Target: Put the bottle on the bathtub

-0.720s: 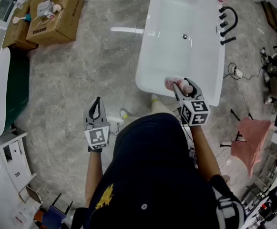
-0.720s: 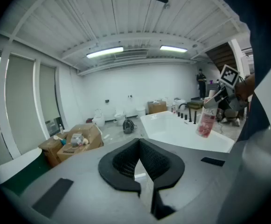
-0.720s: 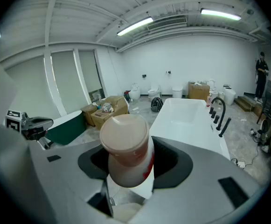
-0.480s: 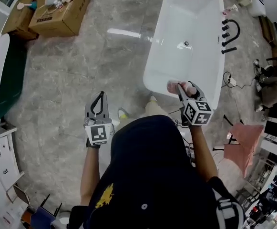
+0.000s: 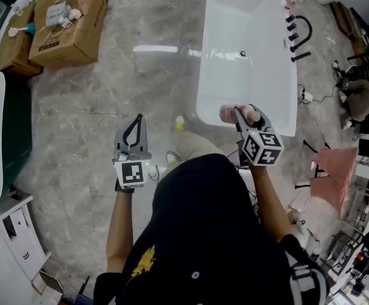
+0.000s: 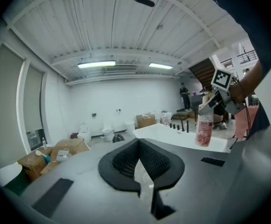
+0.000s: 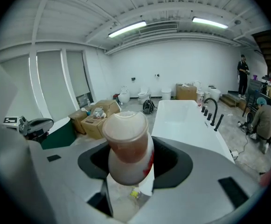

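Observation:
A pink bottle (image 5: 228, 114) with a clear cap is held upright in my right gripper (image 5: 244, 113), which is shut on it. It hangs over the near end rim of the white bathtub (image 5: 204, 103). In the right gripper view the bottle (image 7: 126, 148) fills the space between the jaws, with the bathtub (image 7: 186, 120) stretching away behind it. My left gripper (image 5: 135, 121) is shut and empty, held over the marble floor left of the tub. From the left gripper (image 6: 138, 143) view, the bottle (image 6: 204, 127) shows above the tub's edge (image 6: 182, 138).
Black faucet fittings (image 5: 296, 33) stand on the tub's right rim. Cardboard boxes (image 5: 63, 24) lie on the floor at the far left. A green-and-white tub (image 5: 0, 138) and a white cabinet (image 5: 6, 246) are at the left. A pink cloth (image 5: 333, 176) and cables (image 5: 305, 96) are at the right.
The view has swung so the bathtub sits more upright in the frame. The bottle stays in the right gripper at the tub's near end. The left gripper has barely moved.

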The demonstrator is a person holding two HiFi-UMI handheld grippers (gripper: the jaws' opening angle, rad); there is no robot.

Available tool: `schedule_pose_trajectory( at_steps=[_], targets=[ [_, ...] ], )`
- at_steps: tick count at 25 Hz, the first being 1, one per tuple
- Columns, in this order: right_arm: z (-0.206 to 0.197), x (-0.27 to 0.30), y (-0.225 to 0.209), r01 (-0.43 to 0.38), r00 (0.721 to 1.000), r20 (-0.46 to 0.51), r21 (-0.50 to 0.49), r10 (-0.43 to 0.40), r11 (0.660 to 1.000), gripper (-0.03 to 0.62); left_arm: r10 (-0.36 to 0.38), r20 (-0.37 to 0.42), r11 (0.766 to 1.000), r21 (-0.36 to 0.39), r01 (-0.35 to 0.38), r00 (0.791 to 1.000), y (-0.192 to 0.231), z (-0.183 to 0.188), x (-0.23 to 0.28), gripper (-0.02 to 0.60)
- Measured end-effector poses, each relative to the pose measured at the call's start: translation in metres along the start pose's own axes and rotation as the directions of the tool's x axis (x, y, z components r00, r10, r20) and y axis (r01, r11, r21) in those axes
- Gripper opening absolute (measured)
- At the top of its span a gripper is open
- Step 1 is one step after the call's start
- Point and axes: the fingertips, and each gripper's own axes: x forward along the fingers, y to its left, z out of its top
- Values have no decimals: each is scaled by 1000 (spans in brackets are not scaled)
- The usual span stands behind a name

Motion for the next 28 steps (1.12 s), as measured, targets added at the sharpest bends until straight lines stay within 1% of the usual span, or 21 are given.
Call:
schedule_pose_trajectory(
  at_steps=[3, 6, 8, 10, 12, 15, 18, 21, 24, 28],
  targets=[
    [7, 37, -7, 14, 1000, 0, 27, -14, 1000, 216, -37, 4, 999, 27, 37, 999, 15, 8, 42, 18],
    [20, 74, -30, 45, 999, -7, 35, -45, 998, 216, -87, -14, 996, 34, 87, 996, 17, 11, 97, 18],
    [29, 100, -44, 72, 997, -13, 44, -71, 996, 216, -137, -12, 990, 28, 137, 990, 16, 13, 138, 18],
    [36, 127, -49, 87, 996, -23, 59, -85, 994, 216, -171, -46, 985, 20, 172, 984, 19, 11, 172, 18],
    [45, 154, -56, 97, 995, -28, 66, -95, 993, 216, -204, -69, 978, 36, 207, 976, 21, 9, 210, 18],
    [58, 190, -75, 105, 994, -29, 52, -104, 993, 216, -252, -71, 965, 57, 257, 965, 14, 8, 265, 18],
    [65, 223, -92, 115, 993, -34, 45, -113, 992, 216, -278, -62, 959, 30, 281, 958, 8, 1, 307, 18],
    [69, 255, -106, 121, 992, -36, 31, -119, 992, 216, -292, -65, 956, 9, 293, 954, 5, -15, 344, 18],
    [71, 291, -117, 126, 992, -24, 22, -125, 992, 216, -298, -71, 955, -33, 296, 952, 2, -39, 377, 18],
    [66, 343, -119, 156, 987, -28, 12, -155, 988, 216, -299, -47, 954, -39, 297, 953, 3, -73, 414, 18]
  ],
)
